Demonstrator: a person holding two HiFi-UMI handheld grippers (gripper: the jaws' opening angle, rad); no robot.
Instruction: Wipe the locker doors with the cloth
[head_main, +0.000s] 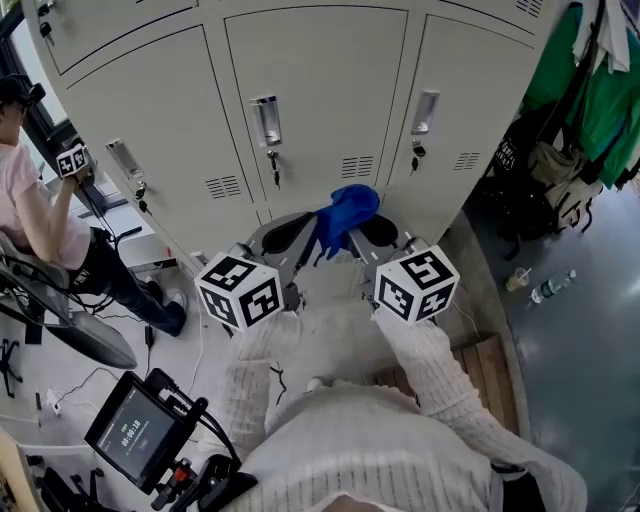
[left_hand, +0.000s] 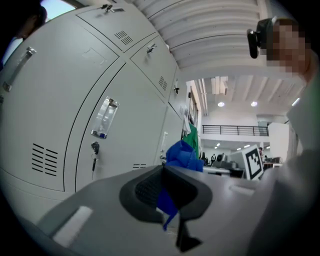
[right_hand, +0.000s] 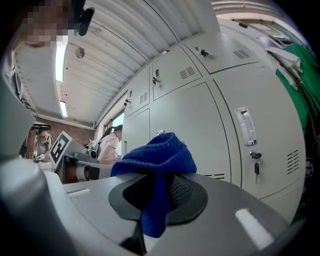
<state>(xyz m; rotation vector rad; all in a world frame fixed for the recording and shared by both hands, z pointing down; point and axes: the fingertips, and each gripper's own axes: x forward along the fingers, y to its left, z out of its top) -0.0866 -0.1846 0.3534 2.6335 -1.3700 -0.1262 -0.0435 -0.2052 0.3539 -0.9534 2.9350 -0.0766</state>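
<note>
Grey locker doors (head_main: 315, 100) stand close ahead. The left gripper (head_main: 287, 238) and right gripper (head_main: 375, 232) are both clamped on the blue cloth (head_main: 345, 212), which is bunched toward the middle door.

Grey floor (head_main: 590, 345) with a plastic bottle (head_main: 553, 287), green garments (head_main: 605, 95) at right, ribbed white ceiling (right_hand: 125, 40).

head: steeply down | gripper views: upward, close (all share locker doors (head_main: 310, 110))
</note>
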